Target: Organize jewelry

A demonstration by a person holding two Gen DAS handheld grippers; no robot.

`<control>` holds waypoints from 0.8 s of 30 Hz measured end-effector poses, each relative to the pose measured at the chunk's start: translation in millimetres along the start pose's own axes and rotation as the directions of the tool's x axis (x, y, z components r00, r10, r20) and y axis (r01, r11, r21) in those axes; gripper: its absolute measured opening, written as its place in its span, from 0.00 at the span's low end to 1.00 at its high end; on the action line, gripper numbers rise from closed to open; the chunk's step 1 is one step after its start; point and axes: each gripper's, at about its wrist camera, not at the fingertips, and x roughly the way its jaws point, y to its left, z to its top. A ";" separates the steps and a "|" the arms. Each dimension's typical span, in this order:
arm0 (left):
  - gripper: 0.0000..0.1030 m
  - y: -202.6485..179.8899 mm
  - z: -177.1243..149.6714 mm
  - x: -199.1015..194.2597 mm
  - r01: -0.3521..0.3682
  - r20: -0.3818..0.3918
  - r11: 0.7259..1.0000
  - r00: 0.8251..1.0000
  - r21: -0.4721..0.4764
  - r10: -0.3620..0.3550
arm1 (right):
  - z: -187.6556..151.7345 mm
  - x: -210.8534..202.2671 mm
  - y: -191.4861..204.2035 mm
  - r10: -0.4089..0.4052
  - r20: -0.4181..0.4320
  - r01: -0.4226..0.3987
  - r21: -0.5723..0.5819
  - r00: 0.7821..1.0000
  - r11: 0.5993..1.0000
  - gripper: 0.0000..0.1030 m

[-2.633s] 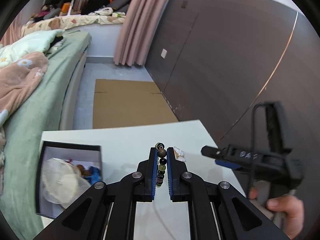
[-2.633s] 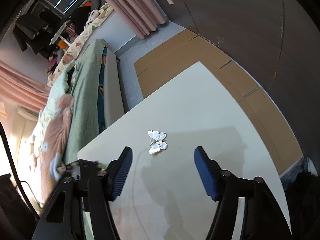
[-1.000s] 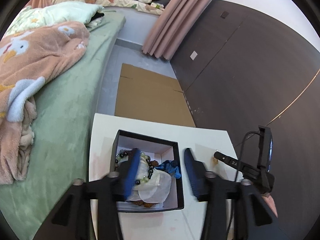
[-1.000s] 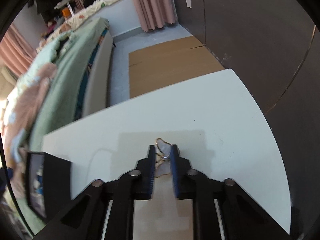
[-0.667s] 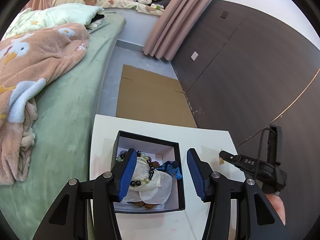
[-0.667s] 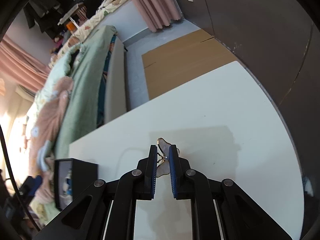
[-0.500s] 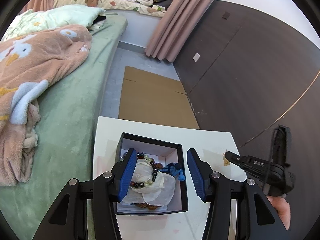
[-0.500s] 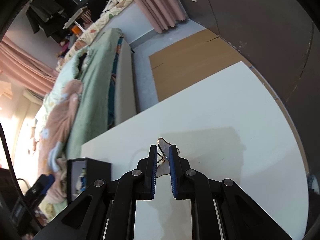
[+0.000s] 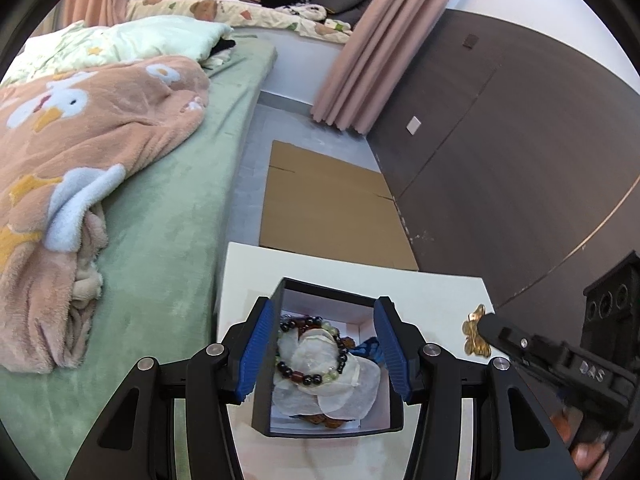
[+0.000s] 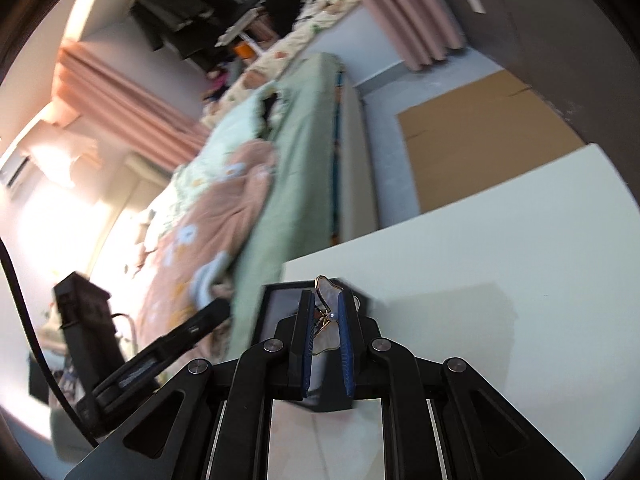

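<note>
A black jewelry box (image 9: 324, 293) with a white lining stands on the white table (image 9: 432, 292). Inside it a dark-and-green bead bracelet (image 9: 310, 354) lies on pale shell discs. My left gripper (image 9: 324, 344) hovers open over the box, with nothing between its blue pads. My right gripper (image 10: 323, 312) is shut on a gold-edged butterfly brooch (image 10: 329, 294), held in the air near the box (image 10: 280, 300). In the left wrist view the brooch (image 9: 475, 336) hangs at the right gripper's tip, just right of the box.
A bed with a green sheet (image 9: 168, 240) and a pink fleece blanket (image 9: 80, 128) runs along the table's left side. Flat cardboard (image 9: 328, 208) lies on the floor beyond the table. A dark panelled wall (image 9: 500, 160) stands at the right.
My right gripper has lifted the brooch off the table and swung left, so the box now lies behind its fingers. My left gripper stayed open above the box.
</note>
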 end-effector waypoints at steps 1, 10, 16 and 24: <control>0.52 1.5 0.7 -1.2 -0.002 0.003 1.000 1.000 -0.007 0.002 | -1.5 2.3 4.9 0.021 -0.003 -0.021 -0.004 1.000 1.000 0.13; 0.52 11.7 0.7 -15.9 -0.016 0.038 0.998 0.999 -0.057 0.018 | -16.1 35.5 23.5 0.133 -0.084 -0.130 0.041 0.988 0.991 0.46; 0.52 4.4 -6.9 -23.4 -0.018 0.047 0.999 0.999 -0.036 0.020 | -20.8 13.1 9.3 0.081 -0.038 -0.079 0.058 0.996 0.995 0.46; 0.52 -15.4 -23.3 -40.4 -0.046 0.079 0.999 0.996 0.024 0.044 | -29.7 -27.6 -4.2 0.019 0.016 -0.020 0.051 1.000 0.999 0.47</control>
